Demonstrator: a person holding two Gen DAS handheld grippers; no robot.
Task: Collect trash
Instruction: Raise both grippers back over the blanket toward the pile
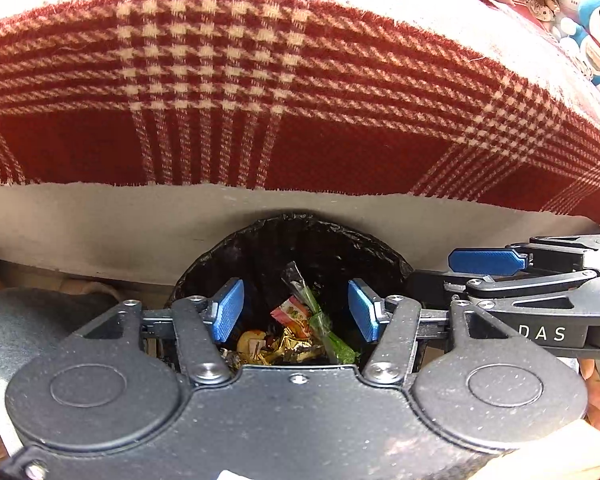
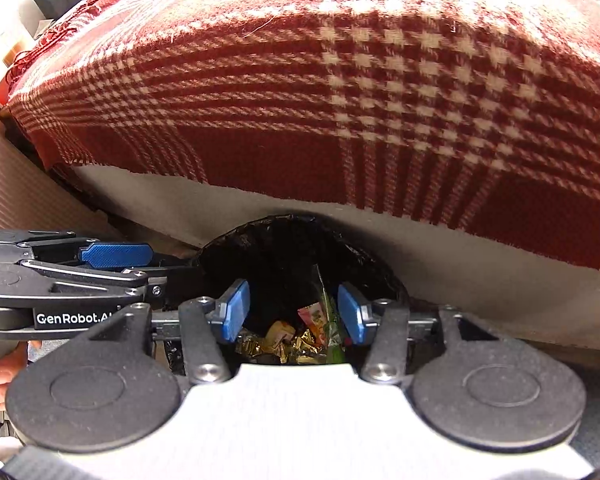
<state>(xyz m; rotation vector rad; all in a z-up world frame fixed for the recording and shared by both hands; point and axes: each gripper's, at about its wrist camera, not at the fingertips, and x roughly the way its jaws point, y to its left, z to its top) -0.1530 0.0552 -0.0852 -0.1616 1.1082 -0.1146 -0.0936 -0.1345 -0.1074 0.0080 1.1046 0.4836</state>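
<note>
Wrappers below parted fingers (binned).

Both fisheye views are bright, lit by strong daylight from above. The red and cream checked woollen blanket is washed out to near white along its top, with a warm glare there. Its lower hanging part sits in shade. The round bin lined with a black plastic bag is dark inside, though shiny gold and green wrappers catch light. Straight lines bow strongly toward the edges. The corners blur, and the soft toys at the top right look smeared.
</note>
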